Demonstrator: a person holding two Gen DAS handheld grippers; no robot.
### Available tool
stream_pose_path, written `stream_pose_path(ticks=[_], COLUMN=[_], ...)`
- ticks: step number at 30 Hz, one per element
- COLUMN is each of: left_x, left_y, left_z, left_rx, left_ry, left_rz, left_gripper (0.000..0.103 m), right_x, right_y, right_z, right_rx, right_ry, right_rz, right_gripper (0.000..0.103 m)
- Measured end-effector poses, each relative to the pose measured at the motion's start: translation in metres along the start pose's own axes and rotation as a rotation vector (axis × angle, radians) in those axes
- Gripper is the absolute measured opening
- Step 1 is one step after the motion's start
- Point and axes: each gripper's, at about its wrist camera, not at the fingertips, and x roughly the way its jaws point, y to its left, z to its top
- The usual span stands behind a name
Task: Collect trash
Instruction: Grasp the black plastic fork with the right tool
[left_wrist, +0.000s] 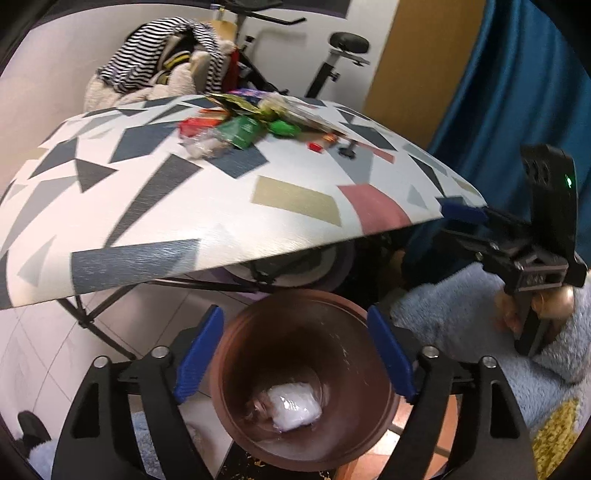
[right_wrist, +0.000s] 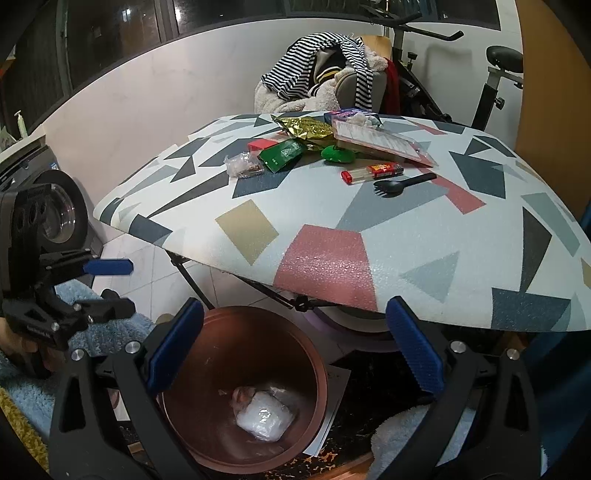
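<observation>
The left gripper (left_wrist: 295, 354) and right gripper (right_wrist: 295, 343) both gape empty over the brown bin (left_wrist: 236, 424). The white wrapper (left_wrist: 293, 406) inside looks light, probably crinkly; pinch an edge.

1. Patterned table (right_wrist: 369, 229), the landmark, carries wrappers (right_wrist: 295, 144) and a black spork (right_wrist: 402, 182).
2. Brown bin (right_wrist: 207, 332) below its near edge holds a clear packet (right_wrist: 264, 417).
3. Right gripper (right_wrist: 295, 347), jaws spread, over the bin.
4. Left gripper (right_wrist: 110, 284), left of the table, jaws apart.
</observation>
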Motion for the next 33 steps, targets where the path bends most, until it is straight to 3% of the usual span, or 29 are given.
stream_pose_path(ticks=[9,16,20,22,23,24,28,29,31,33], left_x=[-0.007,-0.011,-0.014,-0.015,-0.016,-0.016,-0.015,-0.014,-0.011,-0.009], left_y=[0.009,0.022,0.036,0.041,0.043,0.046,0.053,0.055,0.059,0.066], left_z=[0.005,0.017,0.027,0.033,0.036,0.04,0.056,0.059,0.069,0.076], left_rx=[-0.031,-0.073,-0.089,-0.085,-0.084,-0.084,-0.092,-0.094,-0.112,-0.16], left_ry=[-0.023,-0.06,-0.088,-0.102,-0.106,-0.114,-0.127,-0.128,-0.132,-0.147], left_rz=[0.084,0.165,0.223,0.237,0.242,0.253,0.259,0.257,0.245,0.176], left_gripper=[0.097,0.097,0.097,0.097,0.097,0.097,0.097,0.097,0.097,0.097], right_x=[0.003,0.002,0.015,0.021,0.026,0.028,0.04,0.045,0.054,0.067], right_y=[-0.006,-0.032,-0.054,-0.06,-0.062,-0.063,-0.081,-0.087,-0.093,-0.103], right_z=[0.003,0.009,0.016,0.021,0.026,0.028,0.046,0.054,0.066,0.083], right_rx=[0.018,0.124,0.184,0.186,0.172,0.17,0.234,0.253,0.274,0.309], right_ry=[0.027,-0.008,0.032,0.051,0.064,0.072,0.077,0.083,0.092,0.102], right_rz=[-0.025,-0.038,-0.036,-0.077,-0.17,-0.196,-0.213,-0.208,-0.196,-0.187], right_gripper=[0.097,0.097,0.097,0.097,0.097,0.097,0.097,0.096,0.084,0.07])
